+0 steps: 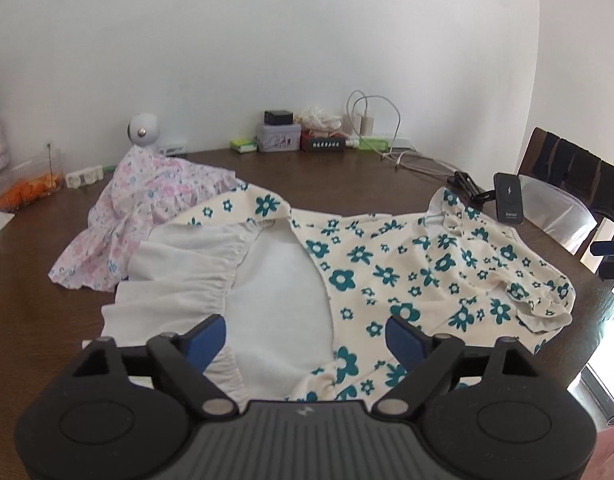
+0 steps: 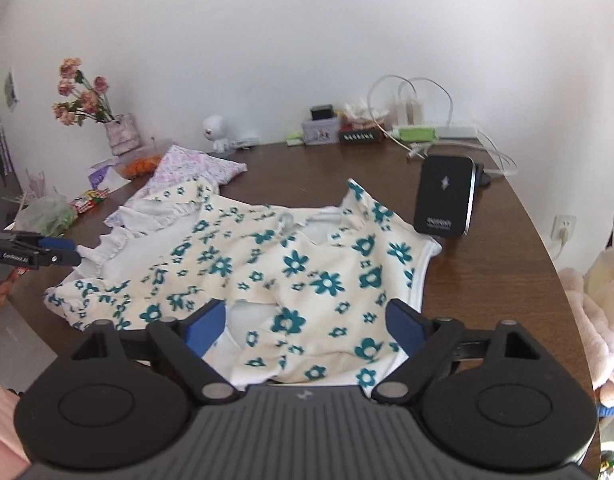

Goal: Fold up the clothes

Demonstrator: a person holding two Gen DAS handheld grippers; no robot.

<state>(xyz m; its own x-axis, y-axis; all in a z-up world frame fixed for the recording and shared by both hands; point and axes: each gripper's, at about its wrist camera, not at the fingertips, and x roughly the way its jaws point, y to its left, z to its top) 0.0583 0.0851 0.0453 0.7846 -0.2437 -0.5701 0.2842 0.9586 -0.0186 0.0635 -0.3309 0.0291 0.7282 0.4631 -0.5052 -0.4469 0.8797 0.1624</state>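
Both the left claw (image 1: 305,334) and right claw (image 2: 305,322) gape empty above the half-folded teal-flowered dress (image 1: 407,272) at frame centre, while the pink dress (image 1: 147,216) at upper left waits unfolded.

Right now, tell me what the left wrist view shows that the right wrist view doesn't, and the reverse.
Only the left wrist view: the dark chair past the table's edge, and the dress's white lining laid open.

Only the right wrist view: the pink flowers in a vase, a wall socket, and the left gripper seen from the side.

Both: the teal-flowered dress on the brown table, the pink floral garment behind it, the black charger, the clutter along the wall, and each view's own gripper open with nothing held.
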